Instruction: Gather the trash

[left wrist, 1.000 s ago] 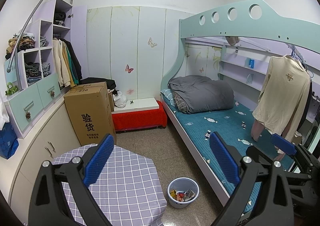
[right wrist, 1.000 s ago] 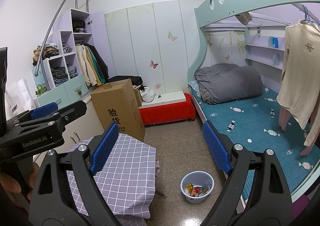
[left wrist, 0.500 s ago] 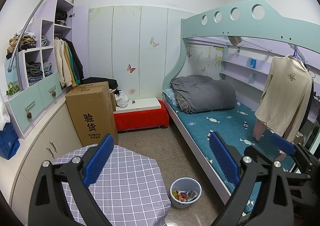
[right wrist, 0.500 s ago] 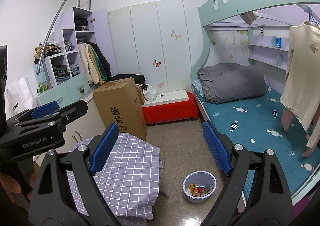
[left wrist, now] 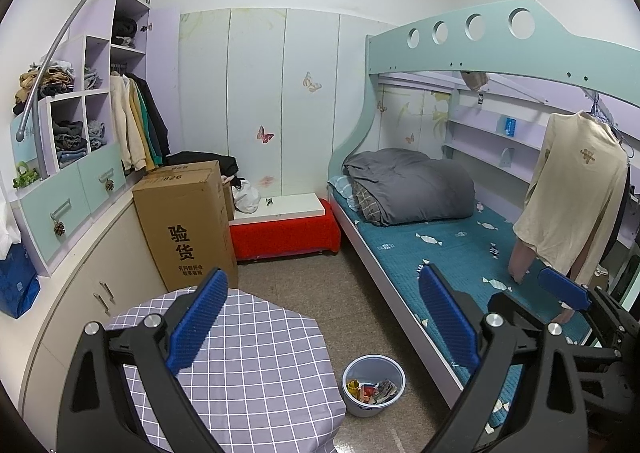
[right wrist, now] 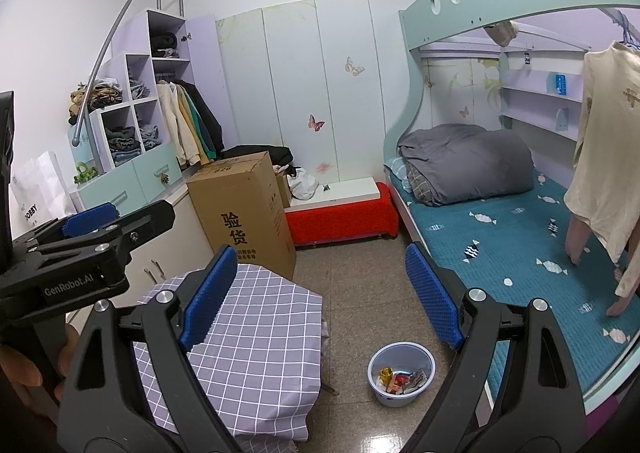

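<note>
Slightly further right now, the trash bin (right wrist: 401, 377) sits below and between the right gripper (right wrist: 322, 293)'s wide, empty fingers.

A strip of bare speckled floor (right wrist: 352, 285) is running open from the near foreground back to the red bench (right wrist: 340, 215), giving a gripper its widest passage. On one side the checked-cloth table (right wrist: 256, 333) is crowding the strip, with the tall cardboard box (right wrist: 244, 213) standing just behind it against the cabinets. On the other side the bunk bed's lower frame (left wrist: 384, 273) is walling it in. A small waste bin (right wrist: 401, 377) is sitting on the floor between table and bed, narrowing the near gap. A cream garment (left wrist: 572, 193) is hanging down over the mattress, blocking reach there
</note>
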Available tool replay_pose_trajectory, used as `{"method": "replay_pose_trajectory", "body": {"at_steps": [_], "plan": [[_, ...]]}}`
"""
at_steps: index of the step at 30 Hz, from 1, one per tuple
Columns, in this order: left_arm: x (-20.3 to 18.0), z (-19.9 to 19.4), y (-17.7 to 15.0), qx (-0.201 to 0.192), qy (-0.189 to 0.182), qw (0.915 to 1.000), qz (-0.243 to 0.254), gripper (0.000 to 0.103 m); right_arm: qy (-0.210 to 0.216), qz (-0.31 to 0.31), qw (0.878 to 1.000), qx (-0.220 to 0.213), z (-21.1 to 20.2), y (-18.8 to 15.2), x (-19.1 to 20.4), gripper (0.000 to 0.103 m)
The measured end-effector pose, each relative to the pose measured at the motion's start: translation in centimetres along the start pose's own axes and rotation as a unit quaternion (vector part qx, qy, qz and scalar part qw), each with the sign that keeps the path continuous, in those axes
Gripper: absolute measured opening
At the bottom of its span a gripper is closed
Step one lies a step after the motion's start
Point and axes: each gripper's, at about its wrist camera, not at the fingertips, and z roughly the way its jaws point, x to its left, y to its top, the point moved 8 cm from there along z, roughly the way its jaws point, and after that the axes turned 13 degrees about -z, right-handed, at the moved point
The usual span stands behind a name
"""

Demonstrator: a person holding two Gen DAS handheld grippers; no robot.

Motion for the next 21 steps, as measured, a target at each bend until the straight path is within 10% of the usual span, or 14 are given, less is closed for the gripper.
{"method": "replay_pose_trajectory", "body": {"at_steps": [21], "plan": [[0.37, 0.55, -0.17, 0.003, 0.001, 1.0, -0.002, 0.095, 0.002, 0.001, 1.0, 0.007, 1.04, -0.22, -0.14, 0.085]]}}
